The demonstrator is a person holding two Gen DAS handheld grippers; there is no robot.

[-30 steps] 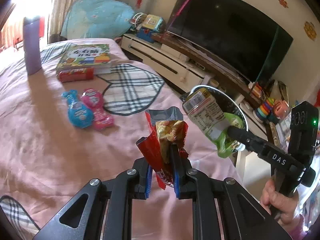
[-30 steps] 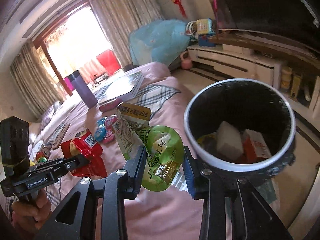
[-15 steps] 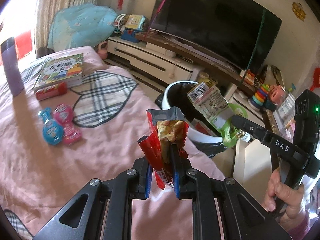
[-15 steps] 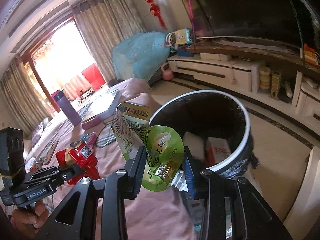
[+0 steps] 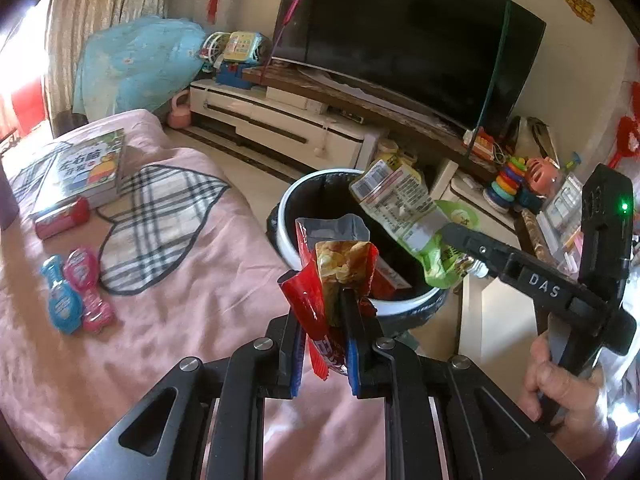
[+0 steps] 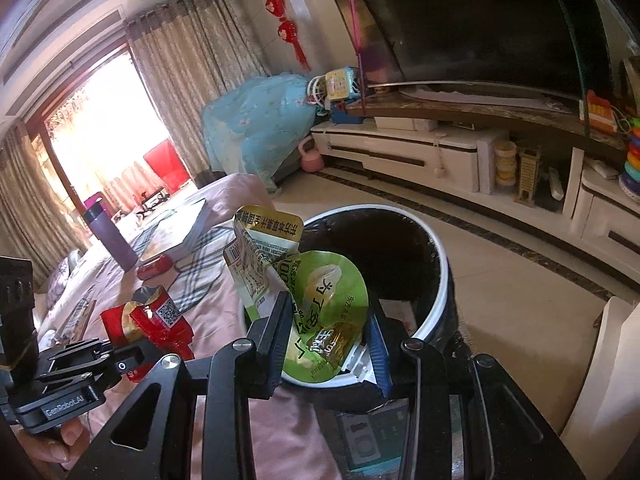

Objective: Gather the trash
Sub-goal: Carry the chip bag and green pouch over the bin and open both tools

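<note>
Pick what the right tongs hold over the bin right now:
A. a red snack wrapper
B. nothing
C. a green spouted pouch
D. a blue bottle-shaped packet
C: the right tongs are shut on the green pouch, which hangs over the bin; the red wrapper is in the left tongs.
</note>
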